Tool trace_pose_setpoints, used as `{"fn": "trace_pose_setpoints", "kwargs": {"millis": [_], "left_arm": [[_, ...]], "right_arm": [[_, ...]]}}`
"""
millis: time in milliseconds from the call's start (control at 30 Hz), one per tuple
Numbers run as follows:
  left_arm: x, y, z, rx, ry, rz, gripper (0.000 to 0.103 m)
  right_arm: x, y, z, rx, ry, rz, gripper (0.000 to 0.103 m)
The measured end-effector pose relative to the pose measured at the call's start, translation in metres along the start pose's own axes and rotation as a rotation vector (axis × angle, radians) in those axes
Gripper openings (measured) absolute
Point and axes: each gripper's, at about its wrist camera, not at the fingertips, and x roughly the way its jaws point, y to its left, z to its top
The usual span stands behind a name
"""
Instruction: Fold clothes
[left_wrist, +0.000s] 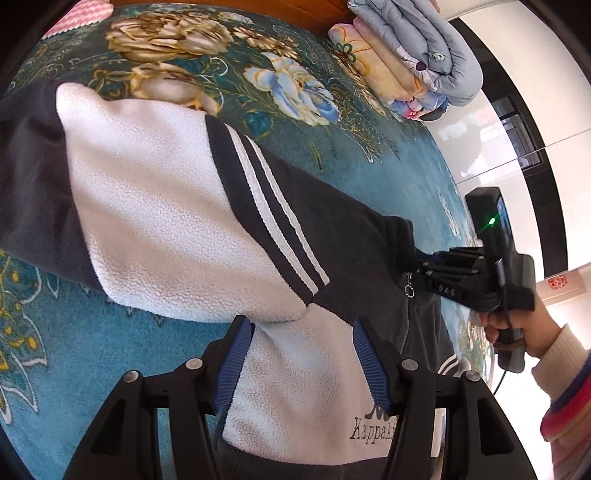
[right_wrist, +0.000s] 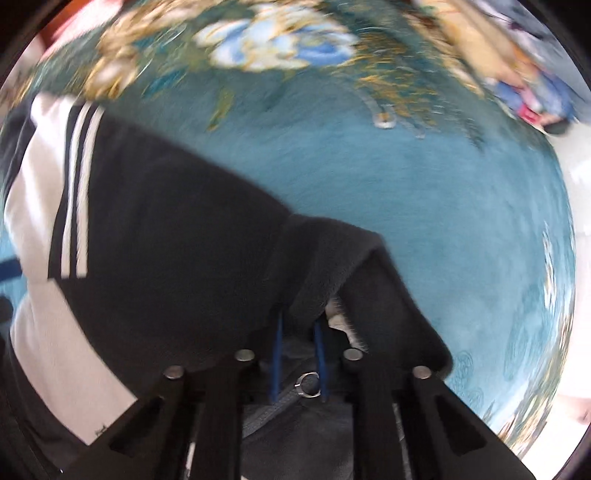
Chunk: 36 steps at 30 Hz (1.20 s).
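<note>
A teal floral blanket (left_wrist: 369, 155) covers the surface. The right gripper (right_wrist: 297, 354) has pinched the fleece jacket (left_wrist: 166, 221) at its dark cuff (right_wrist: 332, 266); the sleeve runs toward ten o'clock. The left gripper (left_wrist: 301, 365) straddles white fleece, unclamped. Only the left view shows the person's hand (left_wrist: 524, 328).

A teal floral blanket (left_wrist: 369, 155) covers the bed. A white-and-black fleece jacket (left_wrist: 166, 206) lies spread on it. Folded quilts (left_wrist: 417, 62) are stacked at its far edge, well apart from the jacket.
</note>
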Motion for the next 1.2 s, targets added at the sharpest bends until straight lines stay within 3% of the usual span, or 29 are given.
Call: {"fn": "trace_pose_setpoints", "kwargs": {"millis": [233, 500, 633, 833, 867, 900, 967, 1200], "left_arm": [[-0.002, 0.003, -0.001, -0.02, 0.004, -0.011, 0.062], [0.002, 0.007, 0.002, -0.032, 0.012, -0.014, 0.062], [0.006, 0.006, 0.001, -0.021, 0.024, -0.006, 0.062], [0.008, 0.008, 0.003, -0.028, 0.026, -0.002, 0.062], [0.009, 0.008, 0.003, -0.03, 0.03, -0.001, 0.062], [0.01, 0.008, 0.003, -0.033, 0.033, -0.001, 0.062], [0.009, 0.004, 0.002, -0.015, 0.03, -0.002, 0.062], [0.011, -0.001, 0.0, 0.01, 0.043, 0.0, 0.062]], "right_arm": [[0.003, 0.001, 0.003, -0.017, -0.002, -0.211, 0.006], [0.008, -0.013, 0.031, -0.019, 0.007, -0.352, 0.004], [0.016, -0.027, 0.047, 0.023, 0.015, -0.461, 0.0], [0.002, -0.063, 0.039, 0.192, -0.014, -0.36, 0.0], [-0.001, -0.07, 0.032, 0.248, -0.018, -0.332, 0.005], [-0.005, -0.077, 0.023, 0.329, -0.023, -0.294, 0.013], [-0.013, -0.093, 0.004, 0.49, -0.034, -0.215, 0.061], [0.0, -0.121, -0.057, 0.914, 0.037, 0.005, 0.06]]}}
